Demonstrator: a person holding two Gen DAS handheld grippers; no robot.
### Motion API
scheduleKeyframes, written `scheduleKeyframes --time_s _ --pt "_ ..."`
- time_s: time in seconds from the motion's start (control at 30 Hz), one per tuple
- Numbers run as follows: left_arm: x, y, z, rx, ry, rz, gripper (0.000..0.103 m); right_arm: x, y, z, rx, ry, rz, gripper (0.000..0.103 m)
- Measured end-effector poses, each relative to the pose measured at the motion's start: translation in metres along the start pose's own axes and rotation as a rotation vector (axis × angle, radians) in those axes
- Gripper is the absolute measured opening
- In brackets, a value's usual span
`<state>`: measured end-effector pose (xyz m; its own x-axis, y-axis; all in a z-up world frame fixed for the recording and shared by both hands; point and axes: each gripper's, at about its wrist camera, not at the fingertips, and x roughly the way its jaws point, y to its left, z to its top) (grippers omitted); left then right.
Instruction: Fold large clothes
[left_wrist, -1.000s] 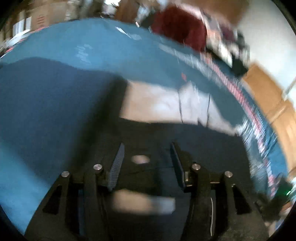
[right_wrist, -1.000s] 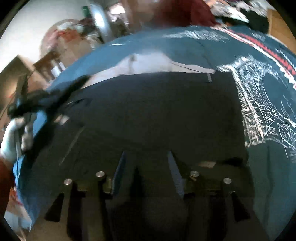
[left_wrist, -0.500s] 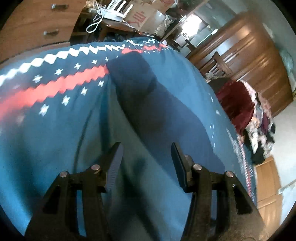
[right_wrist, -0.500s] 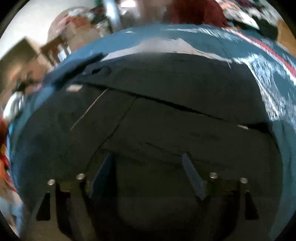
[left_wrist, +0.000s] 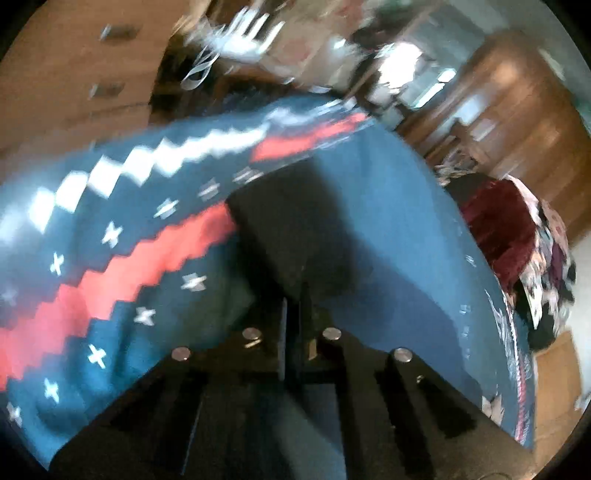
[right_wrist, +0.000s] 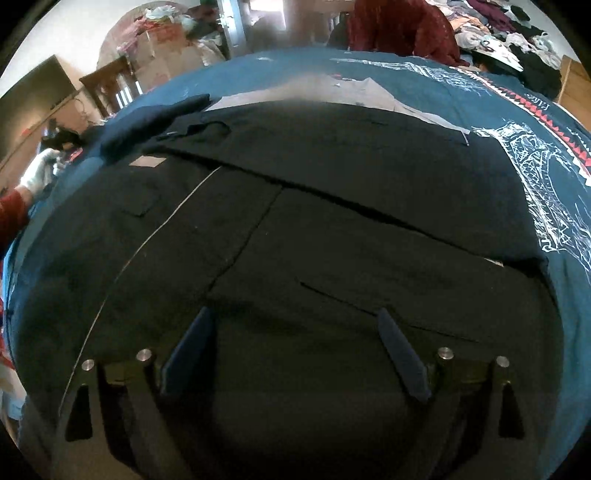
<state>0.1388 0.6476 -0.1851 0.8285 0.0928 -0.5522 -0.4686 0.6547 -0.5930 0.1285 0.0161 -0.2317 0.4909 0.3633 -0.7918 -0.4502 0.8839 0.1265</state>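
Fingers (right_wrist: 400, 350) spread over black garment (right_wrist: 332, 221); blue blanket (right_wrist: 576, 280) beneath

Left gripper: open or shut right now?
Shut. In the left wrist view the left gripper has its fingers drawn together with only a thin slit between them; whether dark fabric is pinched there, cannot tell.

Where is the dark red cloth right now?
In the right wrist view the dark red cloth lies at the far edge of the blue patterned blanket, top centre, beside the pile of mixed clothes.
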Motion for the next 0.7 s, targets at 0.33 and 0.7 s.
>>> scheduleKeyframes --time_s 0.33,0.7 --pt "-0.101 -0.249 -0.178 0.366 0.172 -0.649 0.073 -0.014 -0.019 0.009 0.166 -0.015 0.09 0.089" --pt "-0.092 -0.108 -0.243 0.037 0.283 -0.385 0.068 -0.027 -0.04 0.08 0.37 -0.074 0.4 0.073"
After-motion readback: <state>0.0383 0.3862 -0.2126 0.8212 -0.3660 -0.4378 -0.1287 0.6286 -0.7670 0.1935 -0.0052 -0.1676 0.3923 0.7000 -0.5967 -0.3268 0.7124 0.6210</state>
